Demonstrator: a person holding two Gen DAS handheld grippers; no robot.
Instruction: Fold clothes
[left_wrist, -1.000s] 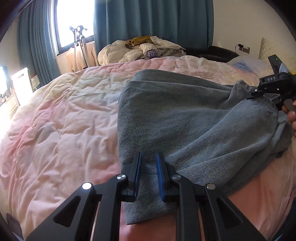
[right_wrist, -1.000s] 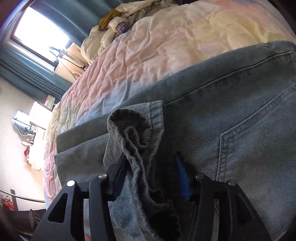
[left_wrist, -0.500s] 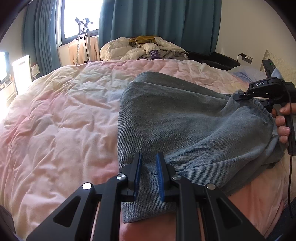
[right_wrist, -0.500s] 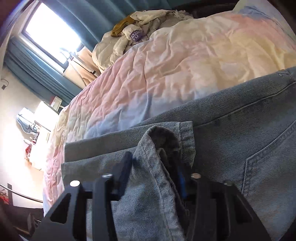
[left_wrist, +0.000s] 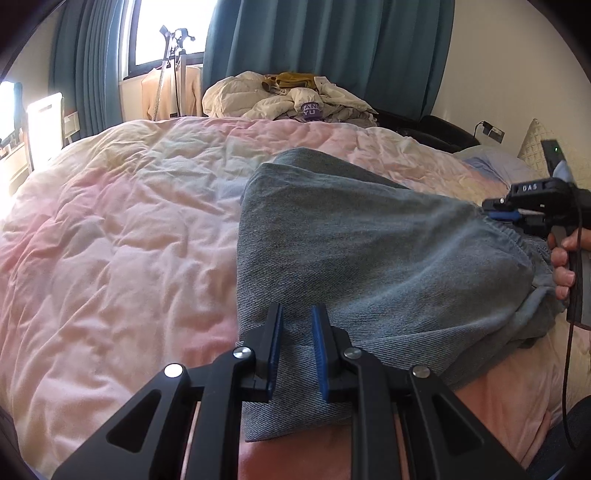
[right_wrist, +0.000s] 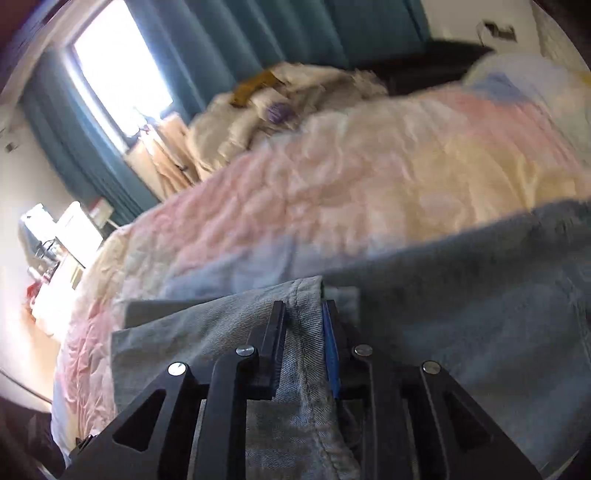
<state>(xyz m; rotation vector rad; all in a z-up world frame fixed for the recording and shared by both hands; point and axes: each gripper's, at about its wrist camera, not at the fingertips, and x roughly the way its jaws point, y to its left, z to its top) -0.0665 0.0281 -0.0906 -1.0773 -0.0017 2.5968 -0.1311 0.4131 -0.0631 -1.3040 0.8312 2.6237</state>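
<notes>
Closest in, the right gripper (right_wrist: 303, 341) has drawn together since a second ago and now pinches a bunched seam of the jeans (left_wrist: 369, 266), while the left gripper (left_wrist: 297, 345) stays clamped on a denim fold at the near edge. Beyond the jeans, the pink quilt (left_wrist: 129, 229) lies bare up to the pile of laundry (left_wrist: 295, 98) by the curtains (left_wrist: 325, 48).

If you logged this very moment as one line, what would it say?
step: folding | item: grey-blue denim jeans on pink quilted bedspread | left gripper: clamped on hem | right gripper: clamped on bunched edge, raised
</notes>
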